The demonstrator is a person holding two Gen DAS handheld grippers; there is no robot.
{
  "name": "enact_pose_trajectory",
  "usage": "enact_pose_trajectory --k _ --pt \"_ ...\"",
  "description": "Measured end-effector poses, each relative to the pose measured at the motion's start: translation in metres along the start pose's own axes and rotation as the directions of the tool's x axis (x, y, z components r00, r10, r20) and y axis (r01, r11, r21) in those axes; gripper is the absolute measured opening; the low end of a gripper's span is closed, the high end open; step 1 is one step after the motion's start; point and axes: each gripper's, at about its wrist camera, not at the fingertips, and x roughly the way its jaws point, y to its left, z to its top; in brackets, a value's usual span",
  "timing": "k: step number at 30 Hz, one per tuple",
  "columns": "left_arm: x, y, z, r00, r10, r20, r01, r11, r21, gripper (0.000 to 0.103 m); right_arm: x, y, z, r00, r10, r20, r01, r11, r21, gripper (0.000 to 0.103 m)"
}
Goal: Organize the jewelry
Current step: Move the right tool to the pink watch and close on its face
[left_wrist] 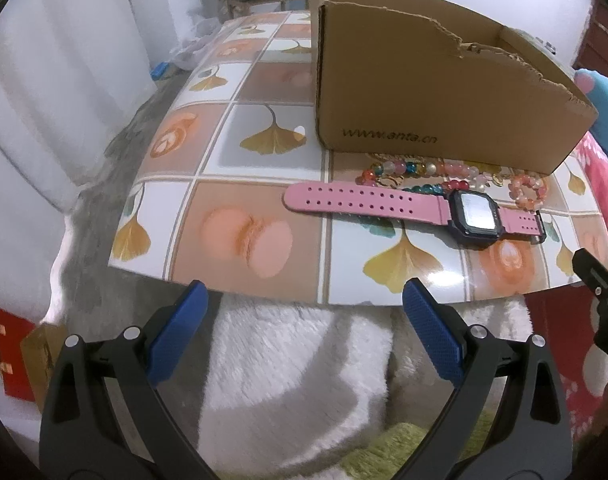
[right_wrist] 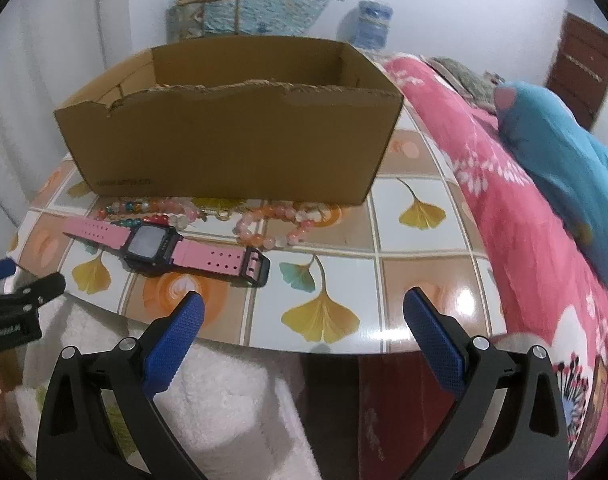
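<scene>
A pink-strapped digital watch (left_wrist: 416, 206) (right_wrist: 164, 246) lies flat on the tiled table, just in front of an open cardboard box (left_wrist: 432, 92) (right_wrist: 232, 136). Between watch and box lie beaded bracelets: a multicolour strand (left_wrist: 408, 170) (right_wrist: 136, 206) and a pink-orange loop (left_wrist: 528, 190) (right_wrist: 272, 224), with a thin gold chain (right_wrist: 220, 210) among them. My left gripper (left_wrist: 304, 304) hangs open off the table's near edge, left of the watch. My right gripper (right_wrist: 304, 312) is open over the near edge, right of the watch buckle. Both hold nothing.
The small table (left_wrist: 232, 148) (right_wrist: 416, 248) has a ginkgo-leaf tile pattern. A pink floral blanket (right_wrist: 524, 208) and a blue plush (right_wrist: 564, 152) lie to the right. White fluffy fabric (left_wrist: 288, 364) is below the table edge. A water jug (right_wrist: 370, 24) stands behind.
</scene>
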Motion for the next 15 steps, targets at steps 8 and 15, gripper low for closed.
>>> enact_pose_trajectory --k 8,15 --pt "-0.005 0.017 0.009 0.975 -0.192 0.116 0.189 0.981 0.033 0.095 0.004 0.008 0.007 0.989 0.144 0.024 -0.143 0.989 -0.046 0.097" --pt "0.003 0.022 0.021 0.963 -0.219 0.155 0.210 0.975 0.069 0.094 0.012 0.033 0.018 0.946 0.322 -0.025 -0.322 0.935 -0.151 0.097"
